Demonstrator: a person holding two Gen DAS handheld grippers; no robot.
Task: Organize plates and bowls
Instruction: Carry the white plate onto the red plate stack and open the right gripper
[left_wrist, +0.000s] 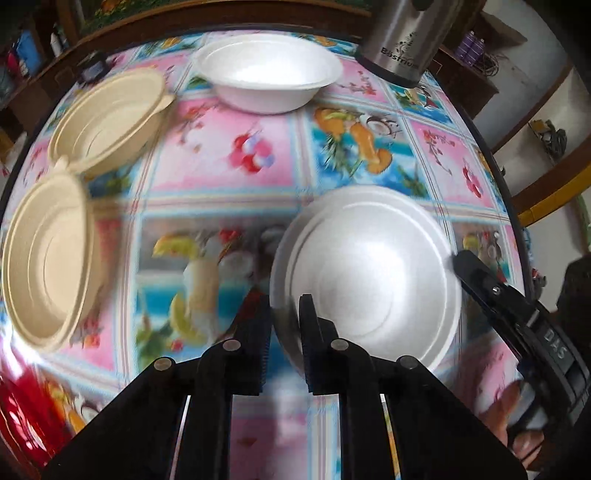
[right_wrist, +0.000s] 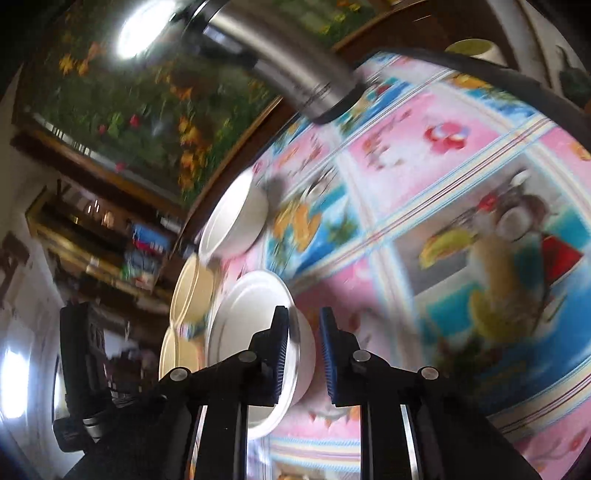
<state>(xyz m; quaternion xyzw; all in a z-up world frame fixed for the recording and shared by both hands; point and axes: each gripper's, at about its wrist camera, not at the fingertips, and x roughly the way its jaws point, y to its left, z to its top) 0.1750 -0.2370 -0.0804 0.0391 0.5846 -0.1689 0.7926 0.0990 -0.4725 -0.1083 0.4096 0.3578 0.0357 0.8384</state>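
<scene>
Both sets of fingers are on the near white bowl (left_wrist: 369, 273): the left gripper (left_wrist: 284, 332) pinches its left rim tight, while the right gripper (right_wrist: 303, 354) has narrowed over the opposite rim, grip unclear through blur. It's round, so no long axis. Beyond: open table (left_wrist: 229, 177), two beige bowls (left_wrist: 110, 118) far left, another white bowl (left_wrist: 267, 79) at the back.

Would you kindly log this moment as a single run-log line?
step: grasping near white bowl | left gripper: shut on its rim | right gripper: astride opposite rim, grip unclear
</scene>
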